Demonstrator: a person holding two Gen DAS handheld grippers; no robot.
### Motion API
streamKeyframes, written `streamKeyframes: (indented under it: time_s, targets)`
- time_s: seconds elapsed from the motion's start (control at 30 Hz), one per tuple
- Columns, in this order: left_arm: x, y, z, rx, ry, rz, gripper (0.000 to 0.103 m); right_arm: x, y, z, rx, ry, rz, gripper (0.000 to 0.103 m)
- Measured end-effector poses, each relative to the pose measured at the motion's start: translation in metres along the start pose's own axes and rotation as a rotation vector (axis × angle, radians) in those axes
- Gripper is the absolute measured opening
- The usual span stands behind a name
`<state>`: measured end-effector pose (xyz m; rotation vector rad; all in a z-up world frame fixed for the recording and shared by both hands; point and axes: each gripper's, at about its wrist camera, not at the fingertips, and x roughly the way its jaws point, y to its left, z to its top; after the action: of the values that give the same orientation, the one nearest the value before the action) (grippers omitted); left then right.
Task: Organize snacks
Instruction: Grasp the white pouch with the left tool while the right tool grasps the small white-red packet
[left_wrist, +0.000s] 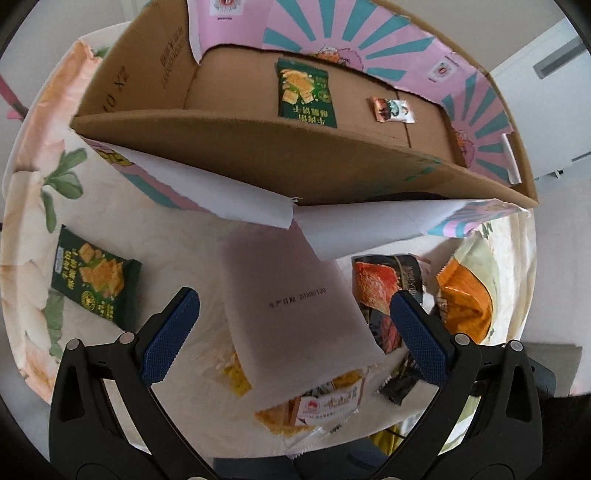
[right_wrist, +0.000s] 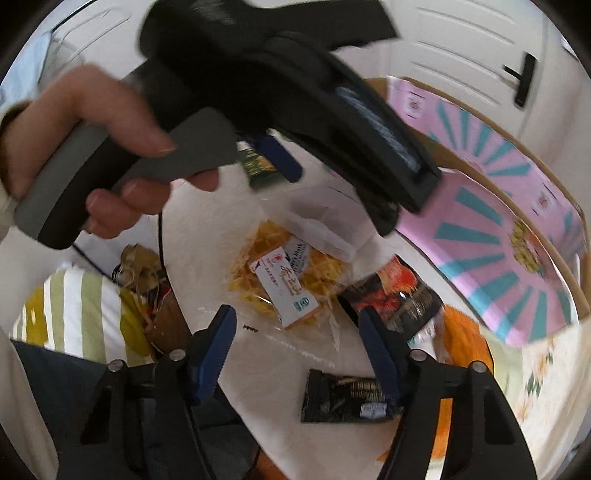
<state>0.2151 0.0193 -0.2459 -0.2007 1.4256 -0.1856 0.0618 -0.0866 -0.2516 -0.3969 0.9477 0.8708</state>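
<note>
A cardboard box (left_wrist: 229, 147) wrapped in pink and teal paper holds a green cracker packet (left_wrist: 304, 92) and a small brown-and-white packet (left_wrist: 391, 109). On the table in front of it lie another green packet (left_wrist: 94, 282), a yellow crisp bag (right_wrist: 280, 273), a red-and-black packet (right_wrist: 395, 295), an orange packet (left_wrist: 465, 299) and a small black packet (right_wrist: 343, 397). My left gripper (left_wrist: 295, 299) hangs open over a pale wrapper (left_wrist: 295, 332) printed with a date, touching nothing. My right gripper (right_wrist: 295, 313) is open at the crisp bag's near edge, its right finger (right_wrist: 380, 354) beside the black packet.
A hand (right_wrist: 92, 122) holds the left gripper's handle across the top of the right wrist view. The floral tablecloth (left_wrist: 37, 184) ends at a near edge. Below it are a striped cushion (right_wrist: 74, 306) and crumpled brown paper (right_wrist: 147, 280). A torn white wrapping flap (left_wrist: 236, 199) hangs off the box front.
</note>
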Motion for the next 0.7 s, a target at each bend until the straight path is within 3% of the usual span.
streamKeyframes:
  time_s: [0.23,0.37,0.57,0.7]
  targets:
    - [0.009,0.002,0.001,-0.017,0.014,0.000,0.095,0.013,0.009,0.006,-0.154,0.005,0.038,0.047]
    - [0.012,0.004,0.002,-0.021,0.025,0.002,0.078,0.019,0.010,0.010,-0.193,0.006,0.059,0.039]
    - [0.022,-0.005,0.009,-0.009,0.026,0.001,0.072,0.025,0.010,0.016,-0.230,0.013,0.083,0.035]
    - [0.023,-0.006,0.010,-0.003,0.024,0.000,0.070,0.030,0.011,0.019,-0.245,0.024,0.098,0.021]
